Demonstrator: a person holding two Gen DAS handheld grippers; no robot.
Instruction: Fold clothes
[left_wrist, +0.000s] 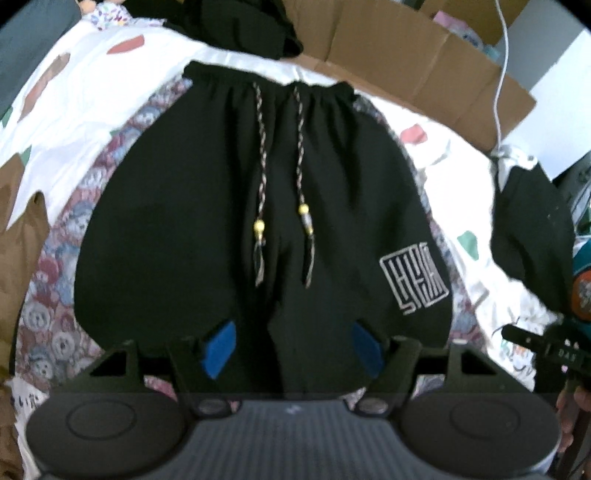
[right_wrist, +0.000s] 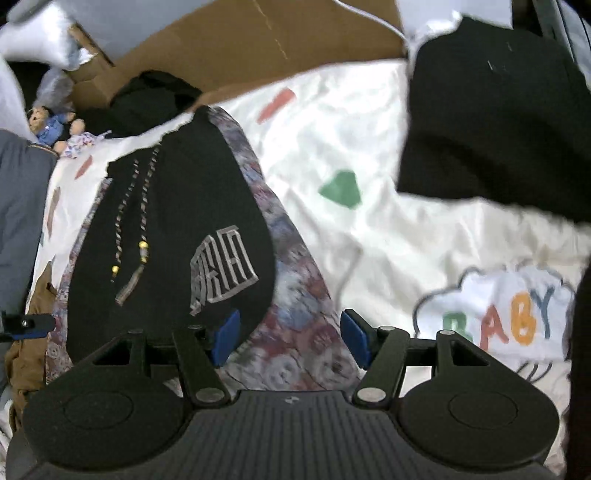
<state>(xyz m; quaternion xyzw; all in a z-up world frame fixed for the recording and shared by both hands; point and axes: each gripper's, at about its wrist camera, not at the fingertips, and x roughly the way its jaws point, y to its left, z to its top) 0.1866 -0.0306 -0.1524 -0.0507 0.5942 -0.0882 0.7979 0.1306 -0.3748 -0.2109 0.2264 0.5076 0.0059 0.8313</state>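
Black shorts (left_wrist: 184, 221) with a grey logo and two beaded drawstrings lie spread flat on a bear-patterned cloth (left_wrist: 55, 295). My left gripper (left_wrist: 291, 332) hangs open just over the shorts' near hem, at the middle between the legs, with only fabric below its blue pads. In the right wrist view the shorts (right_wrist: 166, 221) lie to the left. My right gripper (right_wrist: 290, 321) is open beside their logo-side edge. Its left pad overlaps the hem corner, and the bear-patterned cloth (right_wrist: 295, 295) shows between its fingers. Neither gripper holds anything.
A white printed sheet (right_wrist: 369, 147) covers the surface. A cardboard box (left_wrist: 424, 55) stands behind the shorts with a white cable (left_wrist: 502, 74) hanging over it. Another black garment (right_wrist: 498, 122) lies to the right, a brown garment (left_wrist: 18, 240) at the left, and a small stuffed toy (right_wrist: 48, 125) far left.
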